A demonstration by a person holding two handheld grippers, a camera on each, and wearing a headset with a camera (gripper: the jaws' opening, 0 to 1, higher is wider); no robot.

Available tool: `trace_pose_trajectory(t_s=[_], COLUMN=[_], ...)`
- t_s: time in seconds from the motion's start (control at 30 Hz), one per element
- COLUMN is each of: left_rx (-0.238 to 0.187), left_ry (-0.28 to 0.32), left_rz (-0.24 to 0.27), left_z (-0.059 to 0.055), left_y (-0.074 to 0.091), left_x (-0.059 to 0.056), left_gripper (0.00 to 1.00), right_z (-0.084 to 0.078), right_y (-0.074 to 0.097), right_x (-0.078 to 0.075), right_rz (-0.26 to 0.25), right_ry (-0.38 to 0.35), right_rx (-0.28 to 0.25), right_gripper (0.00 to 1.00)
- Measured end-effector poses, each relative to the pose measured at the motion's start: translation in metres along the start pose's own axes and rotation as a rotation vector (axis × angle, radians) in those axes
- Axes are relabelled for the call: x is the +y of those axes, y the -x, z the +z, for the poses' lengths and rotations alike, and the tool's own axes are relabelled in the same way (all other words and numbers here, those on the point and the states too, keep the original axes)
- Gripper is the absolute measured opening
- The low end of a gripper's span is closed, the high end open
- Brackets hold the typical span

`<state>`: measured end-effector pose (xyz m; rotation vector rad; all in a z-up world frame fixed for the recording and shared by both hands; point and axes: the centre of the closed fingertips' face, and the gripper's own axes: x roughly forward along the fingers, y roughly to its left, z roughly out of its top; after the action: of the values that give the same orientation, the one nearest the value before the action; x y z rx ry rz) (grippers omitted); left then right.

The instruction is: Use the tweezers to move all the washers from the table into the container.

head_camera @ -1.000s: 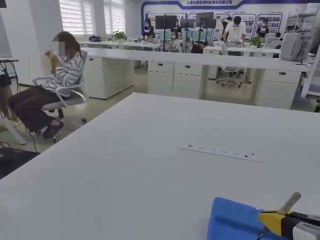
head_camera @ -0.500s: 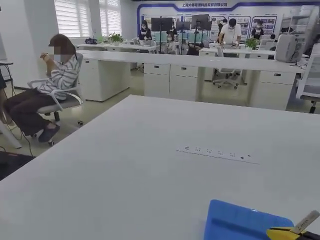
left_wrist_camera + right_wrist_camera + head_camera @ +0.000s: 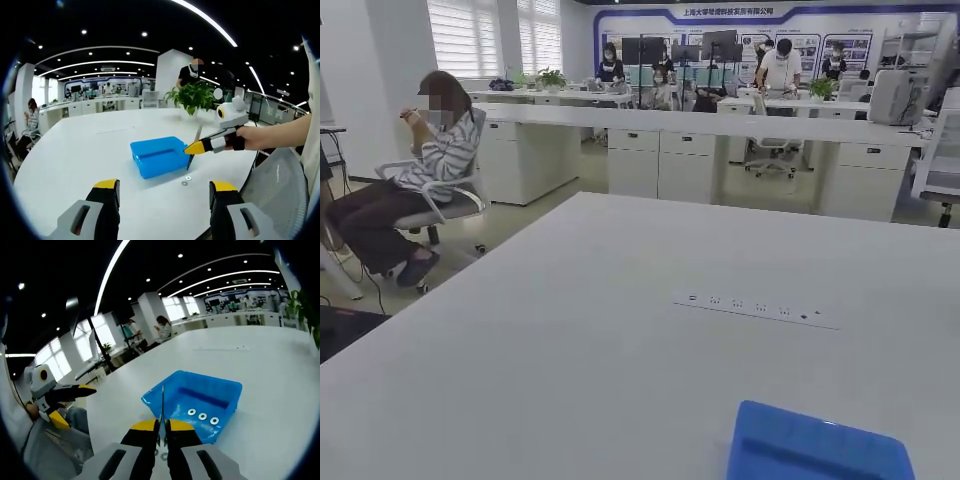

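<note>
The blue container (image 3: 820, 445) sits on the white table (image 3: 620, 350) at the head view's bottom edge. In the right gripper view my right gripper (image 3: 162, 426) is shut on thin tweezers (image 3: 162, 400), whose tips hang over the near rim of the container (image 3: 220, 390). Three washers (image 3: 202, 416) lie inside it. In the left gripper view two washers (image 3: 186, 180) lie on the table by the container (image 3: 160, 156), just under the tweezers (image 3: 192, 156) held by the right gripper (image 3: 195, 147). My left gripper (image 3: 165, 187) is open and holds nothing, well back from the container.
A white power strip (image 3: 755, 308) lies farther out on the table. A potted plant (image 3: 192, 97) stands at the table's far side. A person sits on a chair (image 3: 435, 195) to the left, and more desks and people fill the back of the room.
The right gripper with the tweezers has dropped out of the head view at the bottom right. The container has stayed where it was.
</note>
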<state>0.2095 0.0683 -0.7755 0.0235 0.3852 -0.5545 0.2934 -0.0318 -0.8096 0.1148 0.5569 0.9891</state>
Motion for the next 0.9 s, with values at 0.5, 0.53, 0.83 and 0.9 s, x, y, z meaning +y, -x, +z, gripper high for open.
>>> trace_pose_trajectory(t_s=[0.5, 0.53, 0.83, 0.9], left_rx=[0.0, 0.0, 0.001, 0.002], left_ry=[0.003, 0.003, 0.001, 0.001], left_rz=[0.004, 0.004, 0.004, 0.005], left_z=[0.0, 0.0, 0.0, 0.0], left_y=[0.0, 0.0, 0.0, 0.0], left_x=[0.001, 0.001, 0.001, 0.001], left_gripper=[0.73, 0.73, 0.73, 0.73], right_z=[-0.019, -0.02, -0.022, -0.022], right_y=[-0.002, -0.002, -0.004, -0.004], right_x=[-0.005, -0.005, -0.002, -0.003], right_rz=[-0.025, -0.024, -0.019, -0.018], right_ry=[0.009, 0.009, 0.078, 0.101], right_rx=[0.05, 0.051, 0.075, 0.08], right_gripper=[0.04, 0.04, 0.04, 0.04])
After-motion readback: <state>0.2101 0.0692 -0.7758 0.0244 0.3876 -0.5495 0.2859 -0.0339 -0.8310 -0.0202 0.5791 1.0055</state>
